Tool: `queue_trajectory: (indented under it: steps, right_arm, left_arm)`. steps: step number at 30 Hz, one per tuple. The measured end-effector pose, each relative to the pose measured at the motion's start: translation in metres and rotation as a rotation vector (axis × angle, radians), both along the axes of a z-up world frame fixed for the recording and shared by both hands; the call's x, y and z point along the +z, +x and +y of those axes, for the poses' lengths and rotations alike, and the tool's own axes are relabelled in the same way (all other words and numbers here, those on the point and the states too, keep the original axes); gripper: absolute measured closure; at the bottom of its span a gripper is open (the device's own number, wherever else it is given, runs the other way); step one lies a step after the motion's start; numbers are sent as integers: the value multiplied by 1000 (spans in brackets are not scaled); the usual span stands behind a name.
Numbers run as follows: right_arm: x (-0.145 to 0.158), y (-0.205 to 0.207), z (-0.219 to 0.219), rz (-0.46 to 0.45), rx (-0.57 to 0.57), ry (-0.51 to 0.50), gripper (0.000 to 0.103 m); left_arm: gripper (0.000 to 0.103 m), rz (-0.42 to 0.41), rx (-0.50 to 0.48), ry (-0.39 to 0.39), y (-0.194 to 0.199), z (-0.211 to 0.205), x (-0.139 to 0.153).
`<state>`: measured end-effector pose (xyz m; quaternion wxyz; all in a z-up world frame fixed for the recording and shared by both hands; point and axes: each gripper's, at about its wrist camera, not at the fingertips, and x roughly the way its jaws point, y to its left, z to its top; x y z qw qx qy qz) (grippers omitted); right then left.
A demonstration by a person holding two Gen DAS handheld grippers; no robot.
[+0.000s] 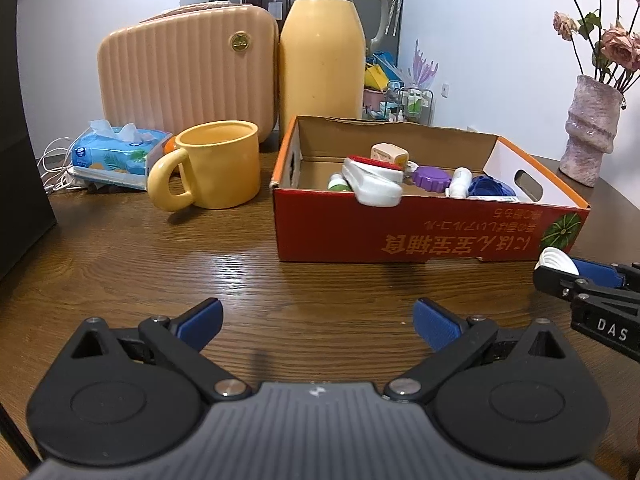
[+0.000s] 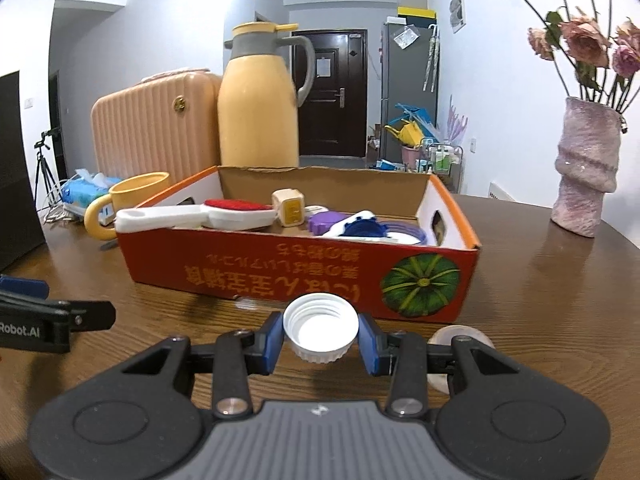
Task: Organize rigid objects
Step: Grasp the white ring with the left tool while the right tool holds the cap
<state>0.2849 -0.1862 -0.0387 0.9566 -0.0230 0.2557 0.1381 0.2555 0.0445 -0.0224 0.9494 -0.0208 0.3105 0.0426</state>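
A red cardboard box (image 1: pixel 416 236) (image 2: pixel 256 268) stands on the wooden table and holds several small things: a white and red scoop-like piece (image 1: pixel 372 182) (image 2: pixel 192 216), a purple lid (image 1: pixel 430 178) (image 2: pixel 328 220), a blue lid (image 1: pixel 490 188) (image 2: pixel 364 228) and a beige cube (image 1: pixel 389 154) (image 2: pixel 289 206). My right gripper (image 2: pixel 320 340) (image 1: pixel 560 270) is shut on a white screw cap (image 2: pixel 320 326) (image 1: pixel 556 260), in front of the box's near wall. My left gripper (image 1: pixel 316 320) is open and empty over bare table before the box.
A yellow mug (image 1: pixel 212 164) (image 2: pixel 128 198), a yellow thermos jug (image 1: pixel 322 52) (image 2: pixel 258 112), a ribbed pink case (image 1: pixel 184 72) and a tissue pack (image 1: pixel 116 152) stand left of and behind the box. A pink vase (image 2: pixel 582 172) (image 1: pixel 590 132) stands right. A tape roll (image 2: pixel 460 338) lies under my right finger.
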Motion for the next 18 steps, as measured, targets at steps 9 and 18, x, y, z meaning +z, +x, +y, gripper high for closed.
queue_trajectory:
  steps: [9,18]
  right_arm:
    - [6,0,-40,-26,-43,26,64]
    - [6,1,-85,-40,-91,38,64]
  left_arm:
    - [0,7,-15,-8,6,-29,3]
    - [0,27,-46,-6,16,-72,-1]
